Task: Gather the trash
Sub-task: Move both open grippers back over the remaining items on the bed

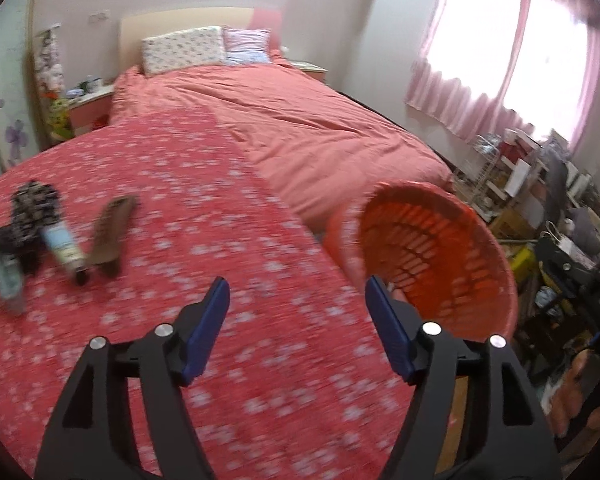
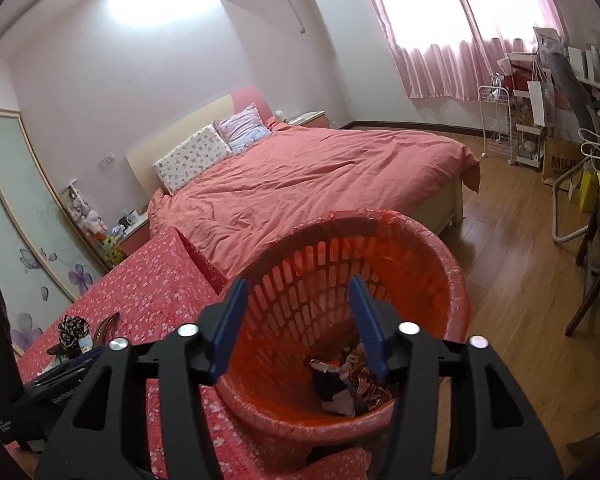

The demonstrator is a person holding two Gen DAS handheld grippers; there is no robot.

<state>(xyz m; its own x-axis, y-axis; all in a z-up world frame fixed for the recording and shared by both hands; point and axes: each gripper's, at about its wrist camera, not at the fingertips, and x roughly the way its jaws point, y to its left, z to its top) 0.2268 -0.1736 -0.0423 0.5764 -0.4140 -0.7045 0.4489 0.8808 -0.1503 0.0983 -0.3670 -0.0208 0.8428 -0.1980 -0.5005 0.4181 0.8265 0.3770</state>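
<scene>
Trash still waits on the floral cover at the foot of the bed (image 1: pixel 340 120): a small cluster (image 1: pixel 52 232) at the far left of my left view, made up of a dark patterned scrap (image 1: pixel 32 208), a pale tube-like container (image 1: pixel 62 246) with a dark cap, and a brown flat piece (image 1: pixel 112 236) leaning beside it. The picture is blurred, so I cannot name them more exactly. My left hand-held gripper (image 1: pixel 296 300) has its jaws standing apart with nothing between them, over bare cover, well apart from the cluster. My right hand-held gripper (image 2: pixel 298 300) is also spread and empty, held over the mouth of the orange basket (image 2: pixel 452 280), which is lined with a red bag and already has crumpled scraps (image 2: pixel 344 384) at the bottom.

To do the next pick well, I judge I should swing the left one across to the cluster and steady it before closing. I would take one item at a time, starting with the tube, since it lies nearest and looks rigid enough to pinch across its width. Approaching from above keeps the pads from catching the cover. The right one should clear the basket's mouth so the drop has room.
</scene>
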